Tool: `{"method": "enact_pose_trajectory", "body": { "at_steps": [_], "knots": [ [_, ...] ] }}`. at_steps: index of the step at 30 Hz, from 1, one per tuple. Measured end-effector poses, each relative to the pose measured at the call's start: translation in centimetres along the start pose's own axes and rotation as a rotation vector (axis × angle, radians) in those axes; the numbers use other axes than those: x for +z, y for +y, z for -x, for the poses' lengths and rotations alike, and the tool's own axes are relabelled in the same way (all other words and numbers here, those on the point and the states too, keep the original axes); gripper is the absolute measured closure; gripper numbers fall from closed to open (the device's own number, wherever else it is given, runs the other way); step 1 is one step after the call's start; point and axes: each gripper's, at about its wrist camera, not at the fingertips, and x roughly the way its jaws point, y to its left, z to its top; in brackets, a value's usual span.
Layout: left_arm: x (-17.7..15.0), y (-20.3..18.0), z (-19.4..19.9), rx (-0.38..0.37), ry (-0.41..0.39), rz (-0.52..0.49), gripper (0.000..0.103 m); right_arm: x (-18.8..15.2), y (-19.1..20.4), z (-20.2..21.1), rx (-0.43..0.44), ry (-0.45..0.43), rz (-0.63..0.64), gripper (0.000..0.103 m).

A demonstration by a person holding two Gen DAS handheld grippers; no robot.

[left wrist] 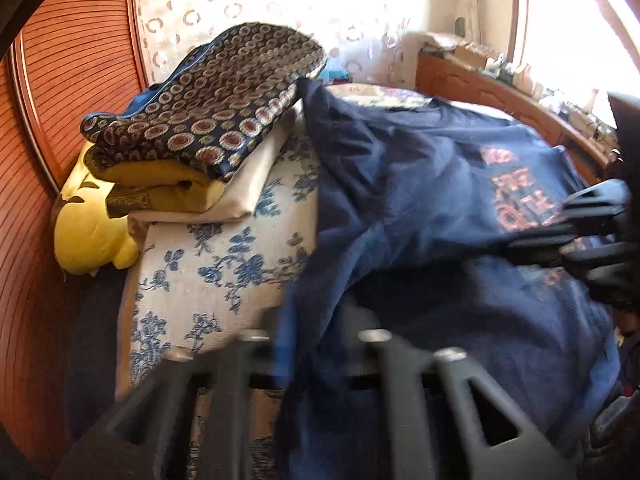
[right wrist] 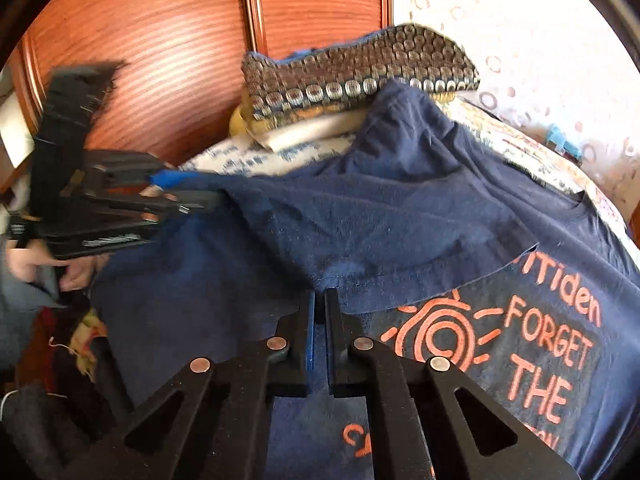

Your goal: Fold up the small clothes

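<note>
Floral bedding (left wrist: 208, 264) carried the navy T-shirt (right wrist: 400, 216). Nearest, the right gripper (right wrist: 320, 304) had pinched shut on its folded hem; leftward, the left gripper (right wrist: 208, 200) clamped another edge. Beyond lay a stack of folded fabrics (right wrist: 360, 80).

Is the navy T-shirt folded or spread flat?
Partly folded: one side of the navy T-shirt lies doubled over its orange print.
</note>
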Motion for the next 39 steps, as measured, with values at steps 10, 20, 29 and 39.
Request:
{"method": "enact_pose_trajectory", "body": {
  "at_steps": [10,20,29,39],
  "knots": [
    [-2.2,-1.5,4.9,0.025,-0.061,-0.021,0.099,-1.8,0.7,3.3,0.070,-0.003,0.003,0.099],
    [-2.6,0.4,6.3,-0.018,-0.096,0.042,0.033,-2.1,-1.3,4.5,0.018,-0.048,-0.056,0.060],
    [-0.4,-1.6,6.8,-0.059,-0.145,0.033,0.021,-2.9,-6.2,6.9,-0.078,-0.085,-0.163,0.054],
    [3.1,-6.5,4.9,-0.106,-0.171,-0.025,0.021,-5.7,-8.5,10.2,-0.157,-0.108,-0.229,0.047]
  ]
}}
